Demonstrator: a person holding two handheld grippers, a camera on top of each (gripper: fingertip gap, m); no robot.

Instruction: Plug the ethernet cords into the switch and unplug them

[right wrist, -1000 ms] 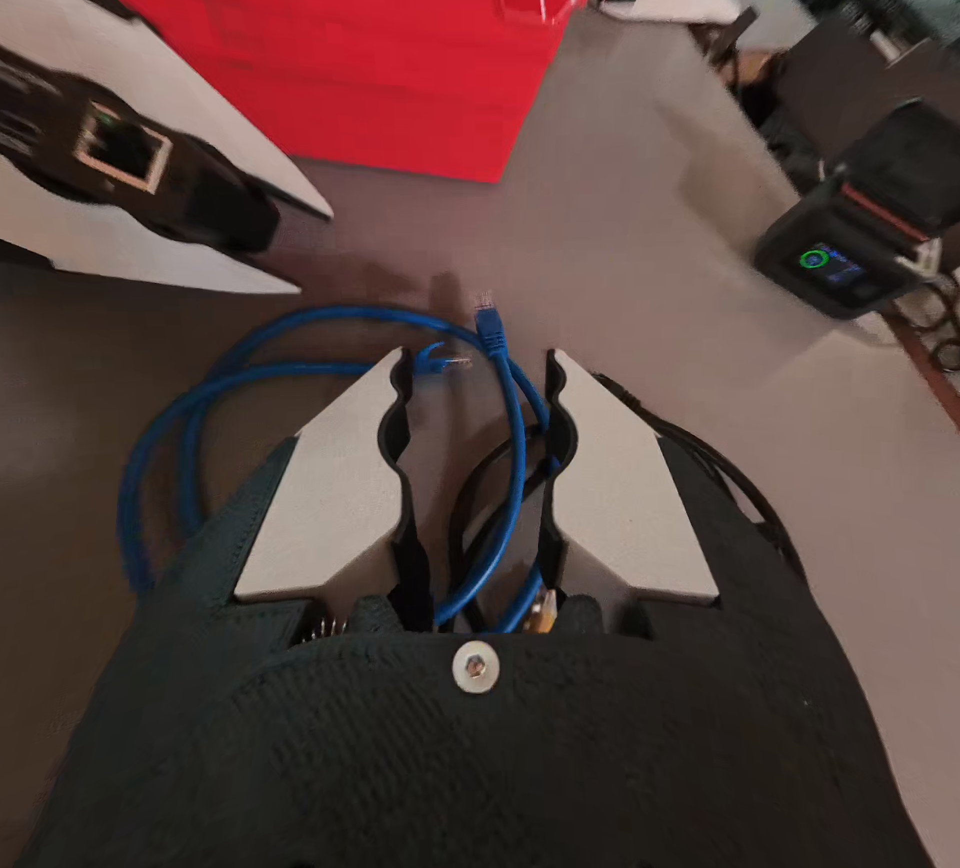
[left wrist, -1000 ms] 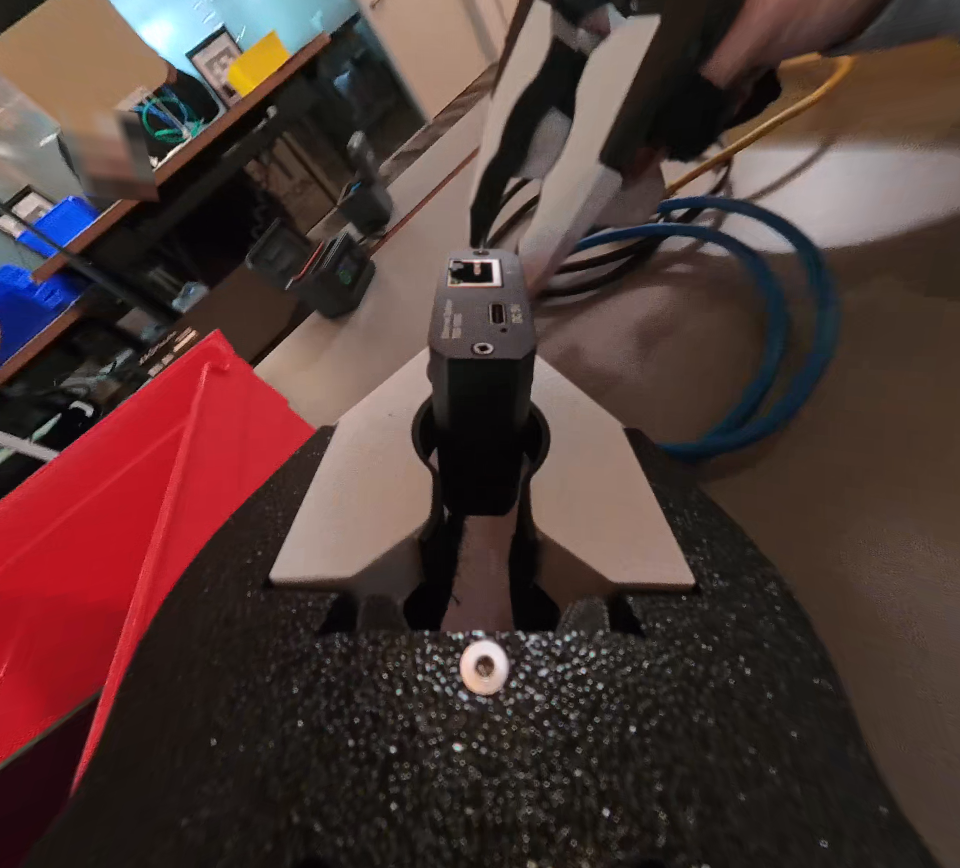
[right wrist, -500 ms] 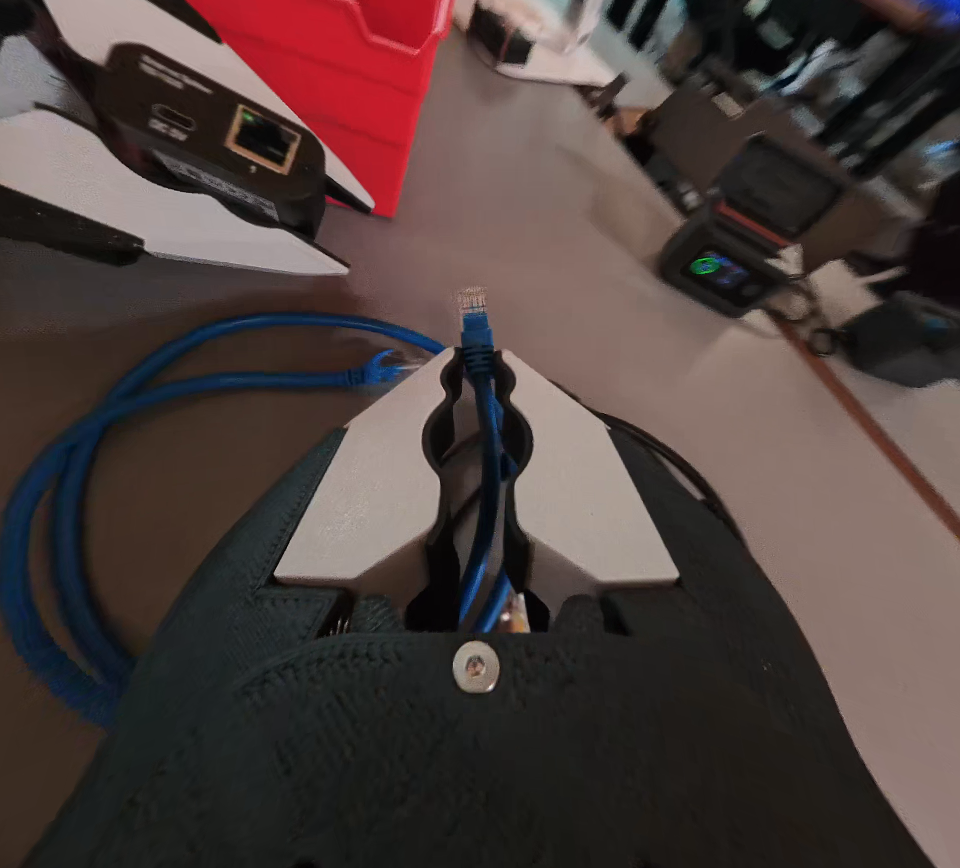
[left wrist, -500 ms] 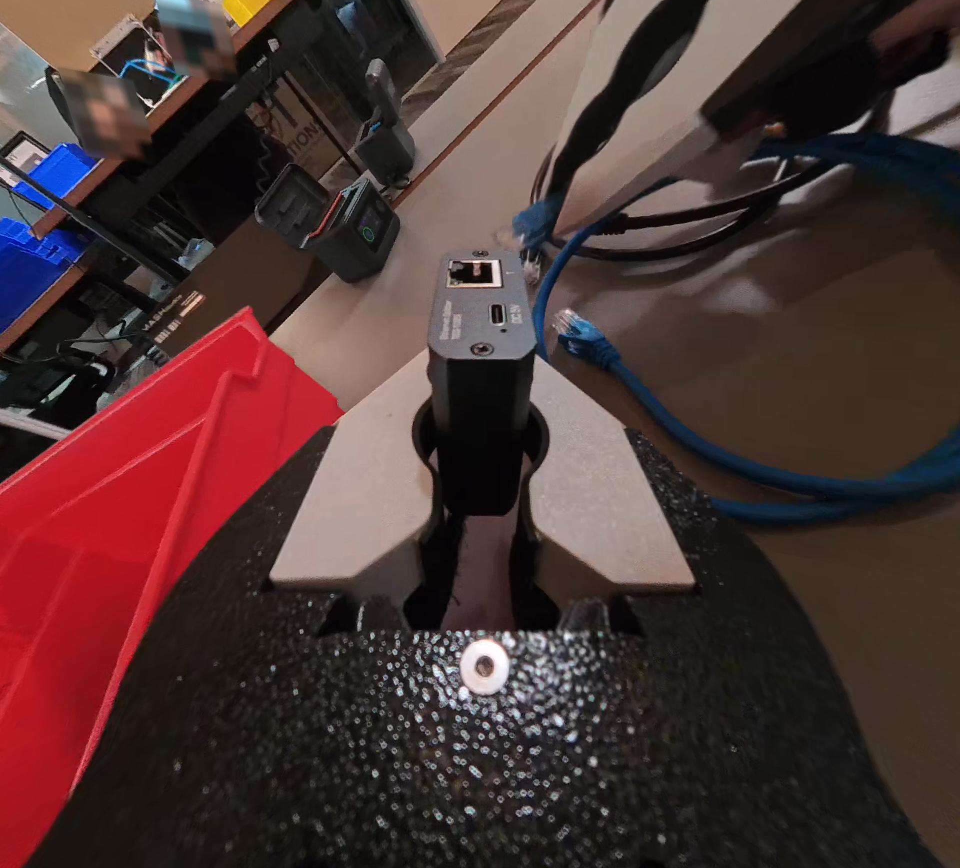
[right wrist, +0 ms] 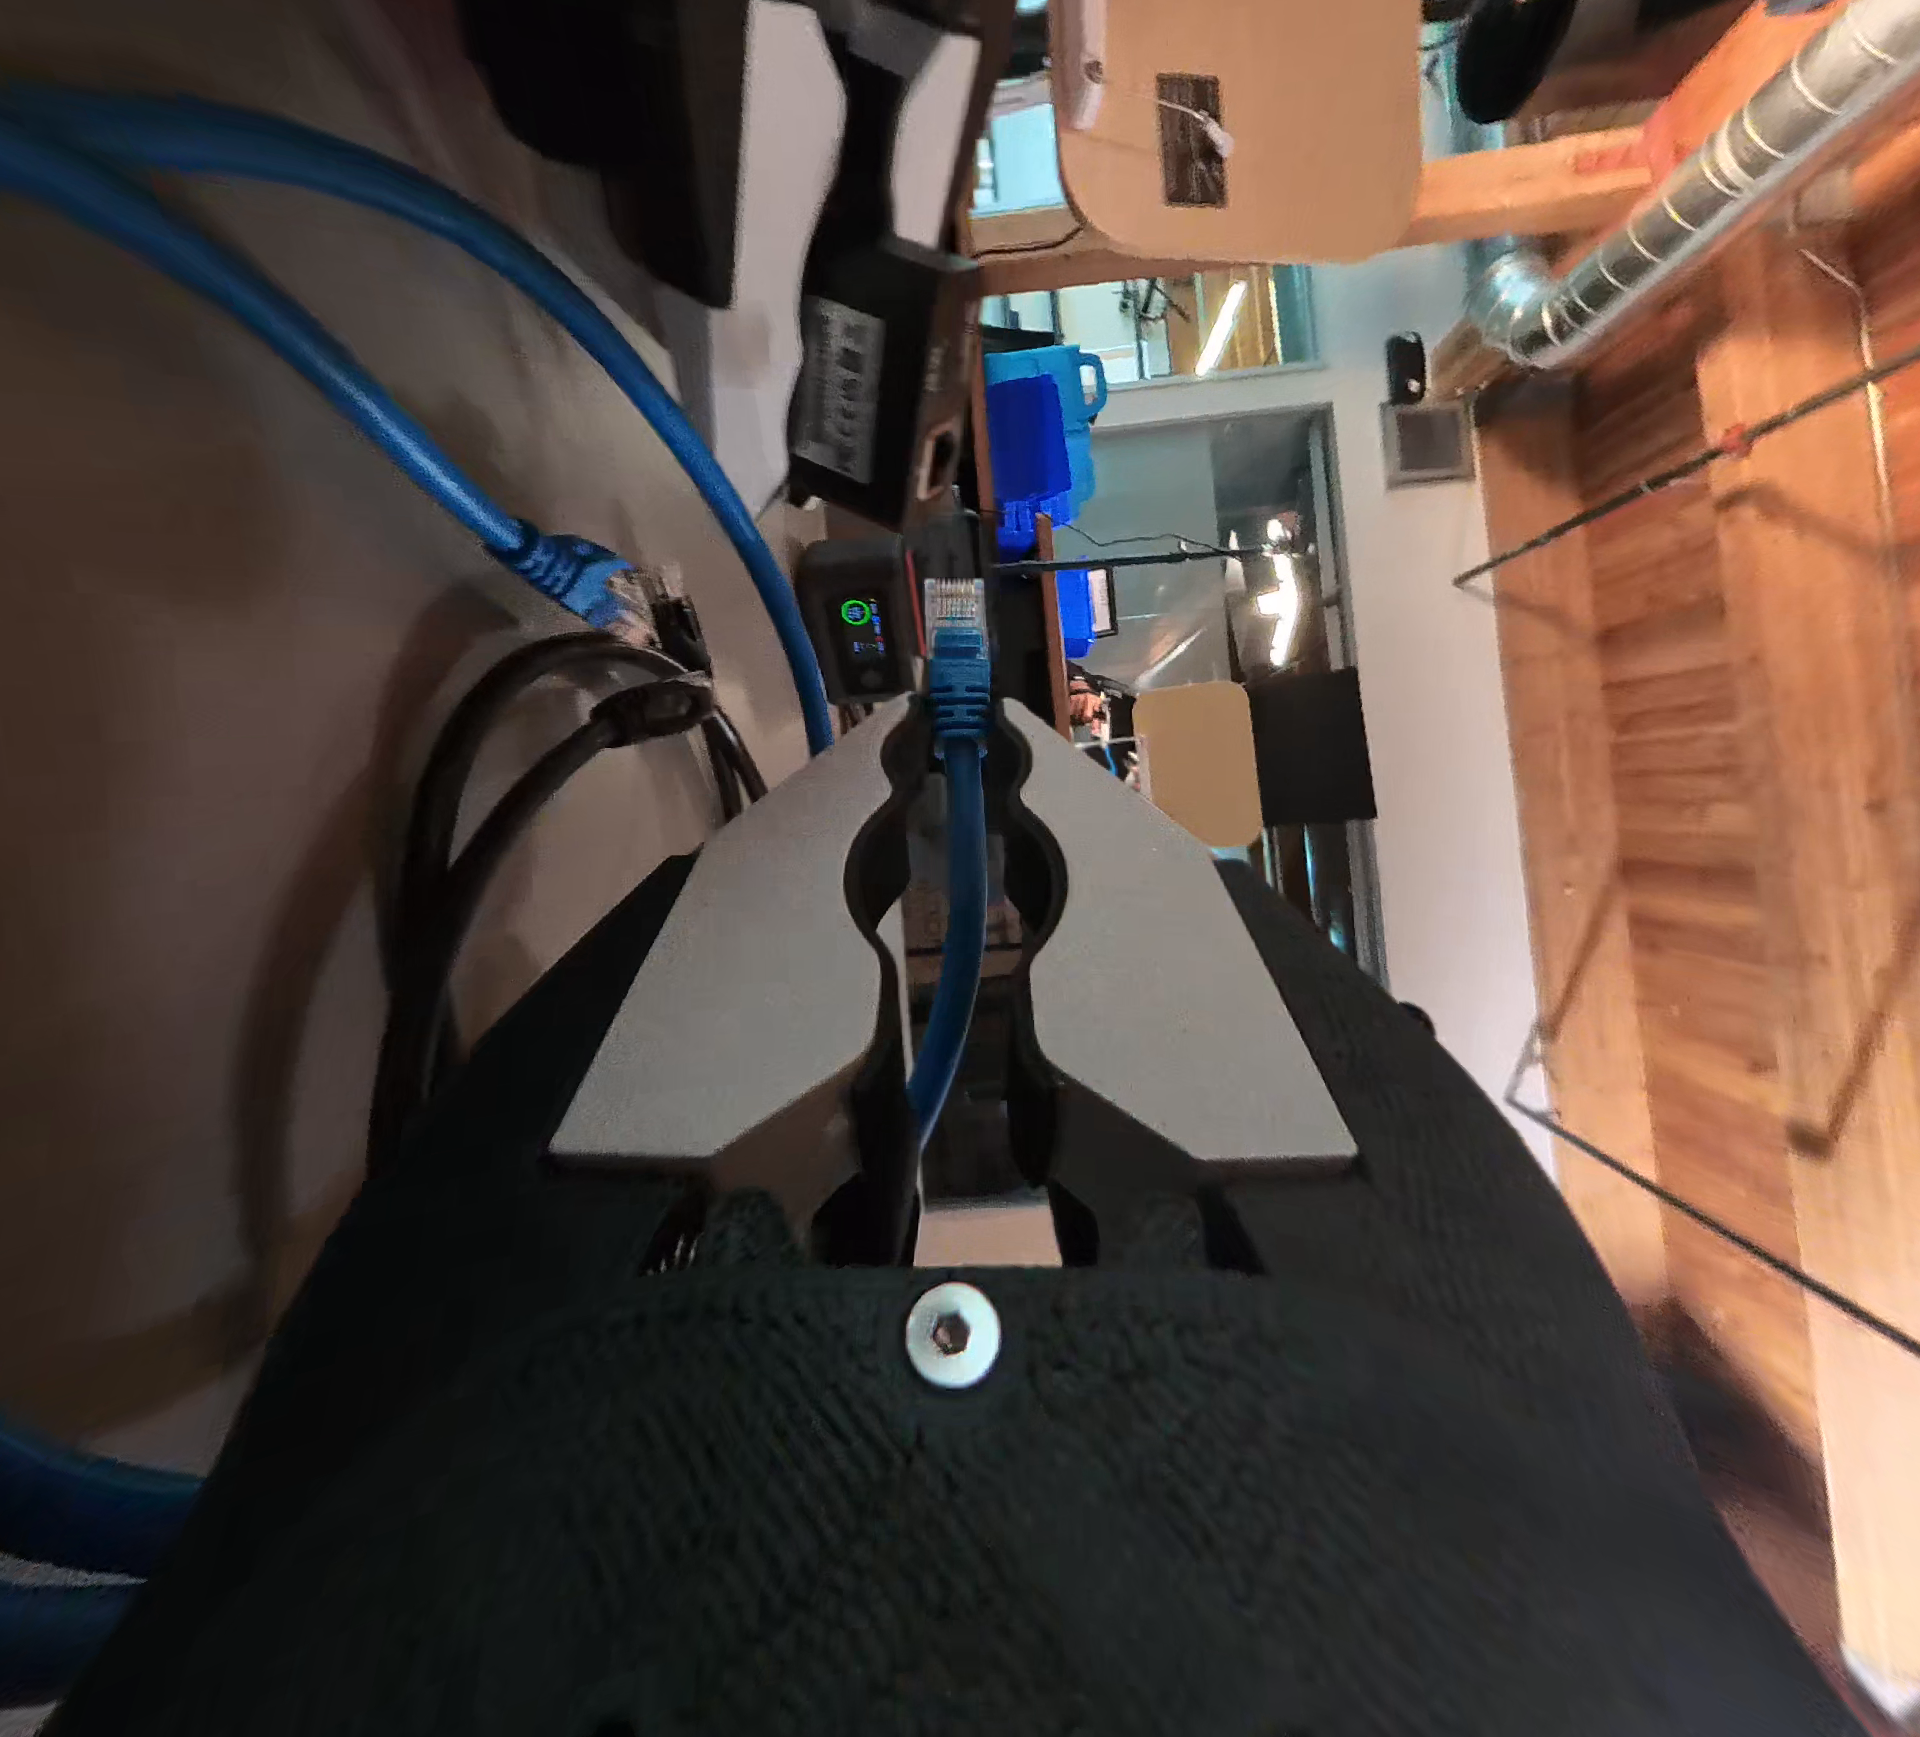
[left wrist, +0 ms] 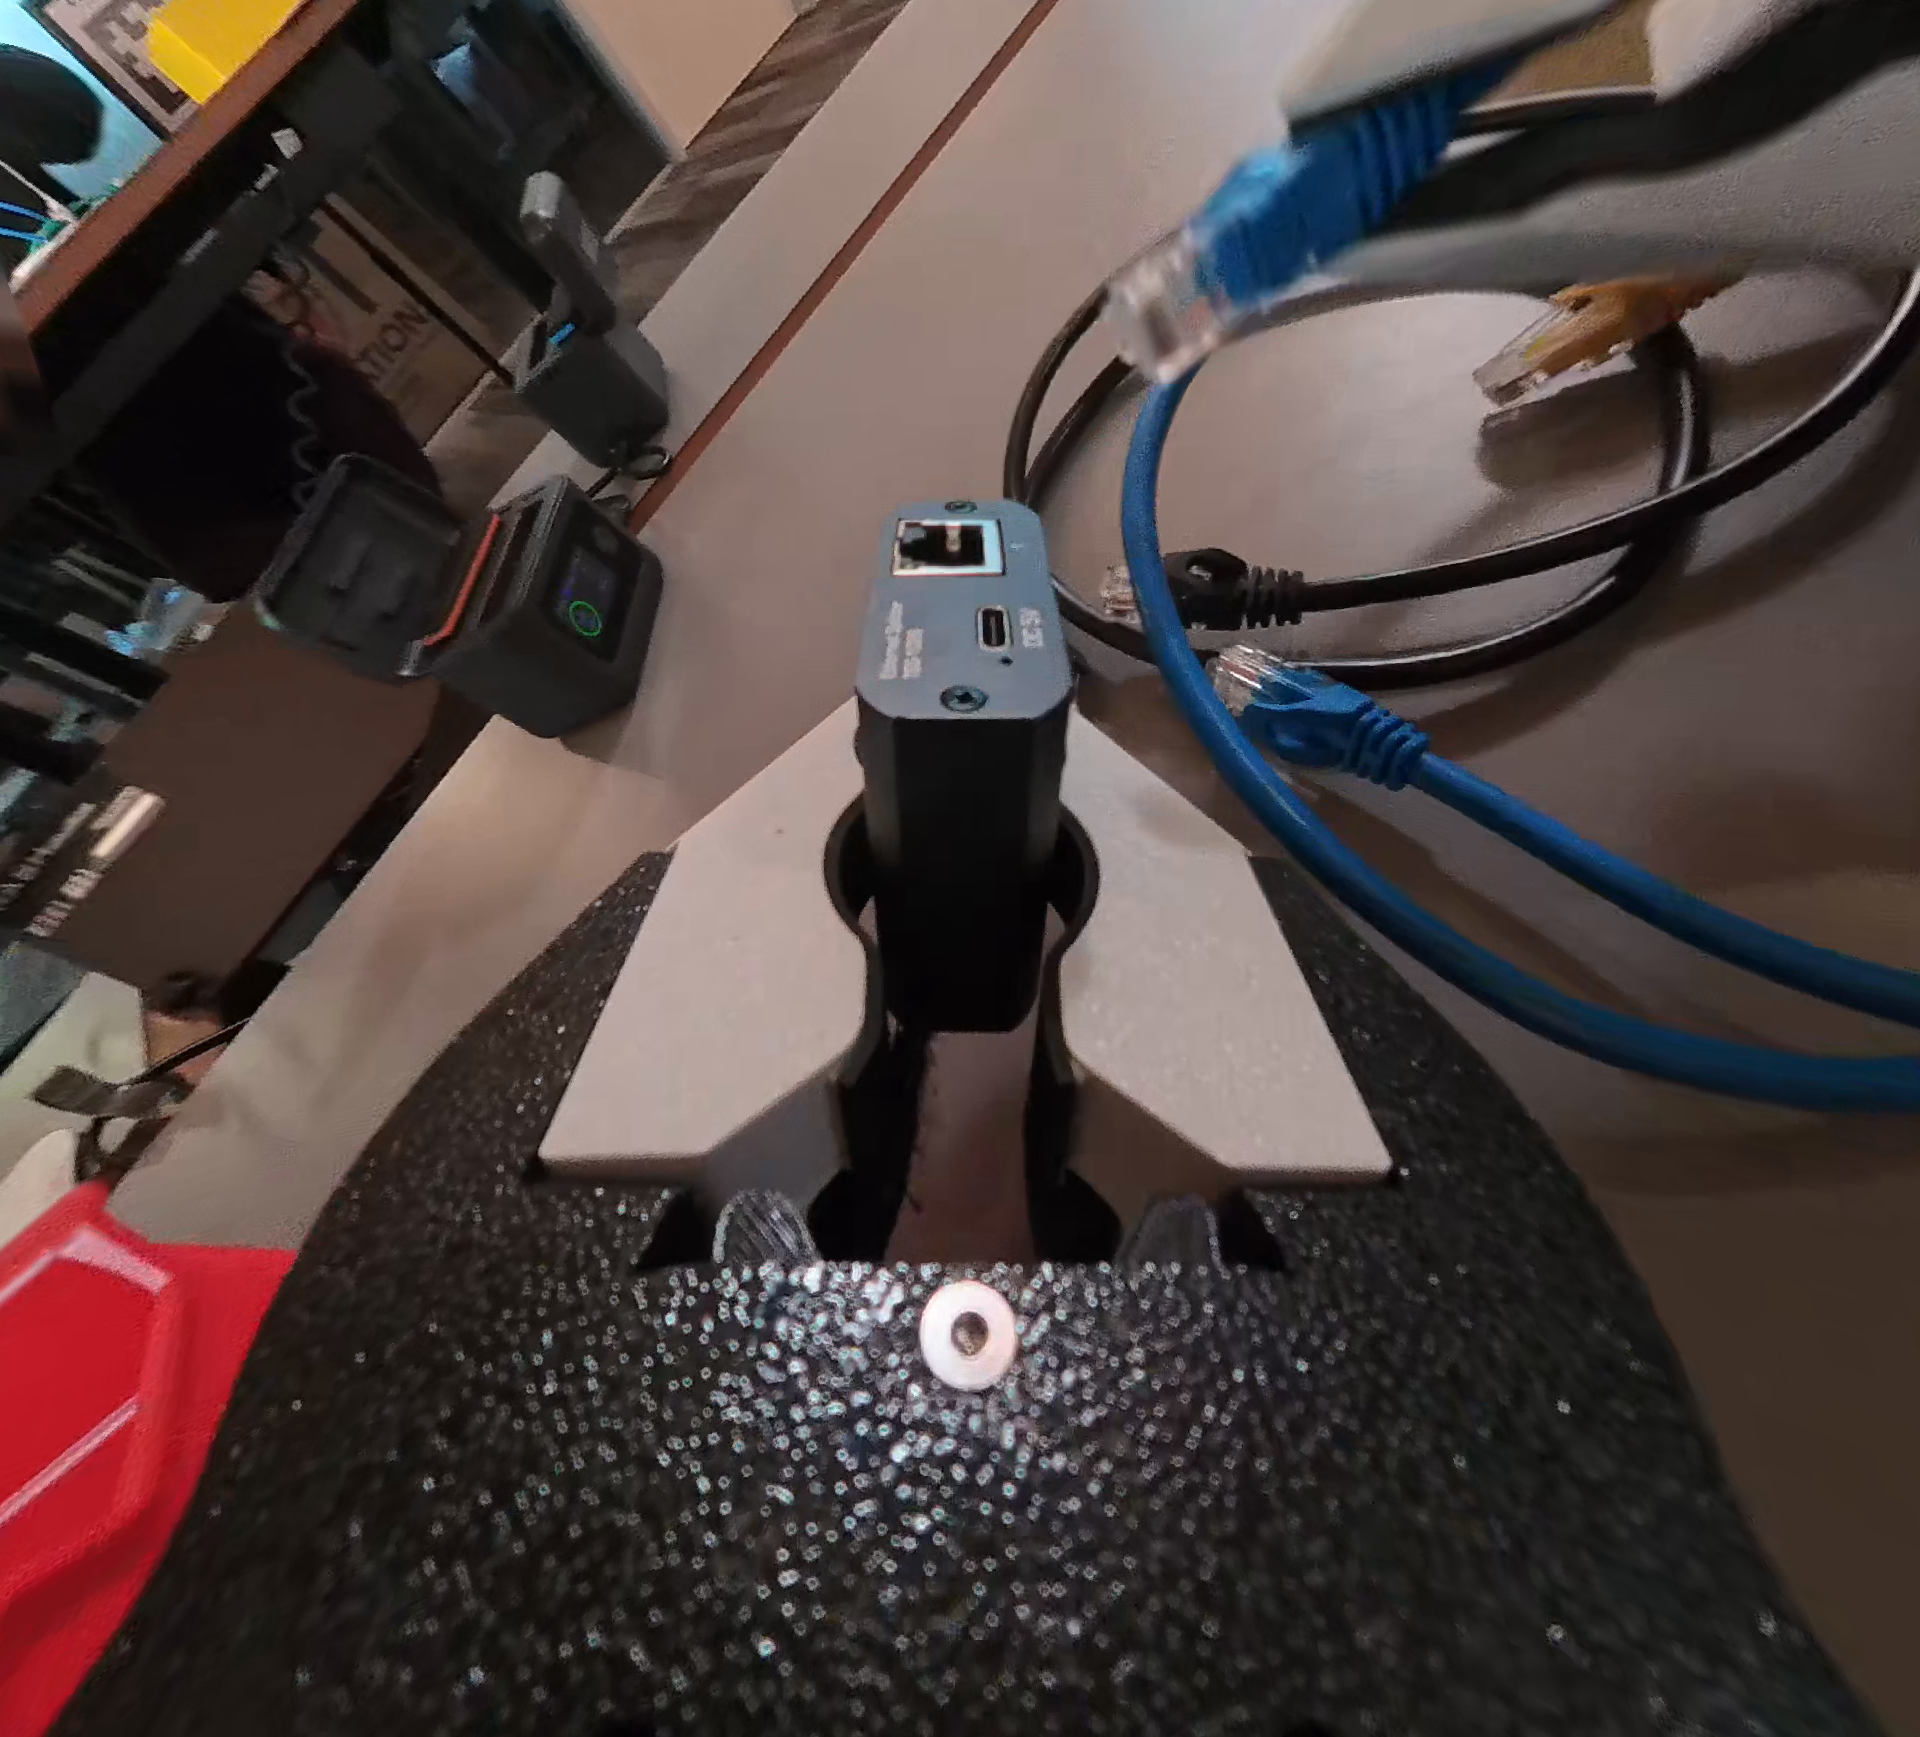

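Switch [left wrist: 961,752] clamped upright in left gripper [left wrist: 961,898], port [left wrist: 948,544] facing out, presumably for a straight entry; blue plug [right wrist: 956,638] pinched behind its boot in right gripper [right wrist: 954,731], clear tip forward, near the port but not yet in

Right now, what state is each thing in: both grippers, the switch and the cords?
Left gripper: shut on the switch.
Switch: held clear of the table, ethernet port empty.
Right gripper: shut on the blue cord.
Blue cord: plug sticks out past the jaws, unplugged.
Black cord: loose on the table, unplugged.
Yellow cord: on the table, unplugged.
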